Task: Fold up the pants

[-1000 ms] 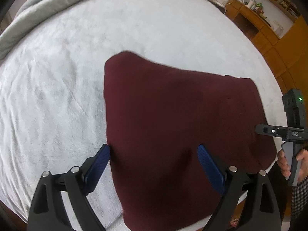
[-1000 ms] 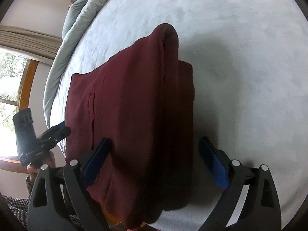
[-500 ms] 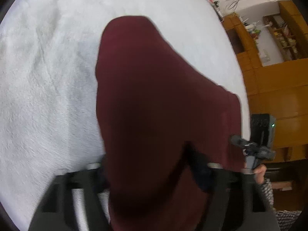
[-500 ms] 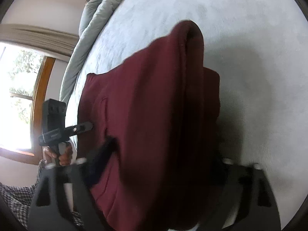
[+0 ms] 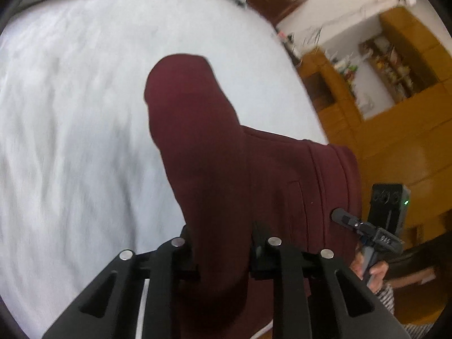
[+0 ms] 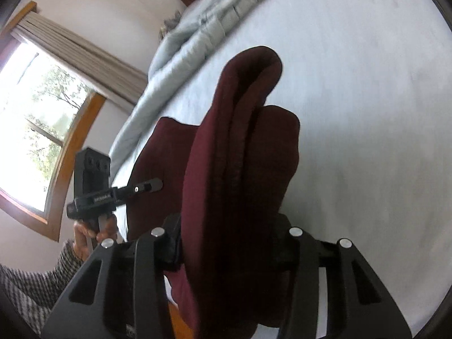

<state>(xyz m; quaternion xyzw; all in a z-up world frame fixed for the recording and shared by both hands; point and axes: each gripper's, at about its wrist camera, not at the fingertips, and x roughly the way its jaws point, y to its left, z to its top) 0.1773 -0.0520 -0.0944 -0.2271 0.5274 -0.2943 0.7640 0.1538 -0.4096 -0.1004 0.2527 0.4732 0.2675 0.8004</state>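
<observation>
The dark red pants [image 5: 214,152] are folded into a thick stack over the near edge of the white bed [image 5: 70,113]. My left gripper [image 5: 223,251] is shut on the near edge of the stack, and the cloth bunches up between its fingers. My right gripper [image 6: 228,243] is shut on the other near corner of the pants [image 6: 240,152], with several layers rising up from its jaws. Each gripper shows in the other's view: the right one [image 5: 364,226] beside the waistband, the left one [image 6: 118,192] at the left. The fingertips are hidden by cloth.
A pale grey duvet [image 6: 197,28] lies bunched along the far side of the bed. A window with a curtain [image 6: 42,107] is at the left. Wooden cupboards and shelves [image 5: 395,84] stand beyond the bed's right side.
Both grippers went from open around the pants' near edge to shut on it. The gripped edge has lifted off the bed and the cloth now stands up in a fold.
</observation>
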